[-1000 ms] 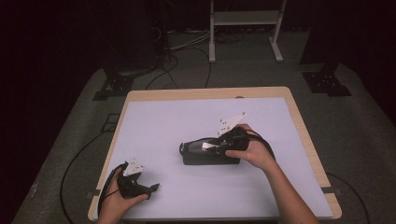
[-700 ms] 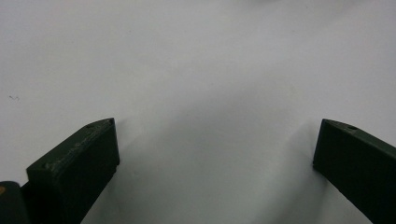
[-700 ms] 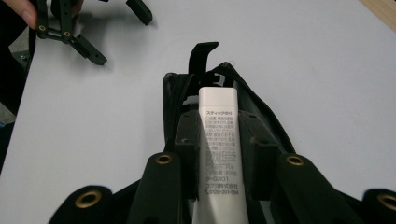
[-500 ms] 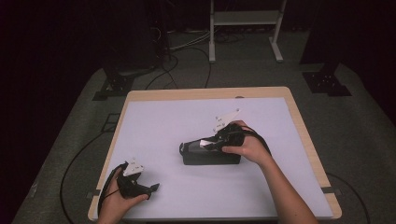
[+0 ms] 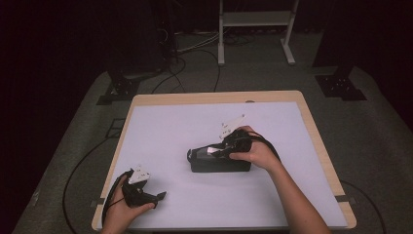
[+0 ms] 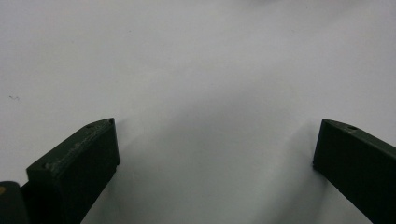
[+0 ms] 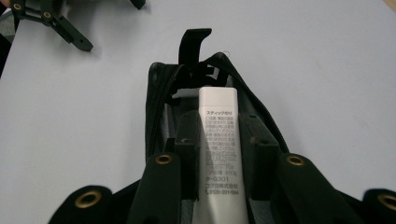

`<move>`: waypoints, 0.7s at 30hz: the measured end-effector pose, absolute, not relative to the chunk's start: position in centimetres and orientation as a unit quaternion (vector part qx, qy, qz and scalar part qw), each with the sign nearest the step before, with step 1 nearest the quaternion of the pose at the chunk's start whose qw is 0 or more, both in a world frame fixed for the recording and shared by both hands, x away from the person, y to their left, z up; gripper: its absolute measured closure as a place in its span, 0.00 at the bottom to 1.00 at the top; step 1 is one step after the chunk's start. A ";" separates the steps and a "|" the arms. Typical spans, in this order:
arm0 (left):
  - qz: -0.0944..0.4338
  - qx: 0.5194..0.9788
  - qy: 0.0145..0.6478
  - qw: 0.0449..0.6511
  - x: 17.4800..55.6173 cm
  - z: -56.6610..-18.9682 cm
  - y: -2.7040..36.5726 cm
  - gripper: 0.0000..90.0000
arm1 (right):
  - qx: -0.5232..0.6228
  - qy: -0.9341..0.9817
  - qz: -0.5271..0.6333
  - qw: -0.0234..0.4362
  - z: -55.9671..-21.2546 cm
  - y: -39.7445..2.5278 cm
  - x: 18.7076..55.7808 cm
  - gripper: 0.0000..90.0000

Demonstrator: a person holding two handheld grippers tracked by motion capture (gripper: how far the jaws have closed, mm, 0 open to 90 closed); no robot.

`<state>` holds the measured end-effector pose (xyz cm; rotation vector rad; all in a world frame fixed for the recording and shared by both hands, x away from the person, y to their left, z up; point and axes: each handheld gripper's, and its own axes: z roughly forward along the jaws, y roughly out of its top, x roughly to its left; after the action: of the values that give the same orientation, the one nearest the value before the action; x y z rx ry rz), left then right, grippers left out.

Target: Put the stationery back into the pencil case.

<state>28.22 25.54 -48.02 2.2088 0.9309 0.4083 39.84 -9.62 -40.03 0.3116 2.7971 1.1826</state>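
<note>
A black zip pouch [image 5: 214, 163] lies in the middle of the white table [image 5: 170, 122], its mouth unzipped [image 7: 161, 93]. My right gripper [image 5: 223, 147] is over the pouch's right end, shut on a white glue stick [image 7: 218, 140] with printed text. In the right gripper view the stick points into the open pouch between the two jaws [image 7: 218, 120]. My left gripper [image 5: 157, 196] rests at the near left corner of the table, jaws wide apart with nothing between them [image 6: 217, 128].
The table has a wooden rim [image 5: 311, 131] and stands on grey floor with cables [image 5: 195, 63] and stand feet [image 5: 341, 85] behind it. The left gripper [image 7: 51, 21] shows at the top left of the right gripper view.
My right gripper has slid a little to the left along the pouch, carrying the white stick over its opening. The left gripper has stayed put.
</note>
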 end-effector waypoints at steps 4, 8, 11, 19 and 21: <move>0.157 0.852 0.359 0.348 28.2 -48.0 25.5 0.00 | 0.100 0.918 0.381 0.046 -40.3 -9.5 40.0 0.78; 0.157 0.852 0.359 0.348 28.2 -48.0 25.5 0.00 | 0.100 0.919 0.378 0.046 -40.5 -9.5 40.0 0.78; 0.157 0.852 0.359 0.348 28.2 -48.0 25.5 0.00 | 0.098 0.920 0.377 0.046 -40.6 -9.5 40.1 0.78; 0.158 0.852 0.359 0.348 28.2 -48.0 25.5 0.00 | 0.091 0.925 0.366 0.047 -40.9 -9.1 39.9 0.77; 0.157 0.852 0.359 0.348 28.2 -48.0 25.5 0.00 | 0.089 0.924 0.369 0.048 -40.9 -9.1 39.9 0.74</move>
<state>28.22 25.55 -48.02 2.2091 0.9307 0.4082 39.94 -9.13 -40.86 0.2723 2.8163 1.1265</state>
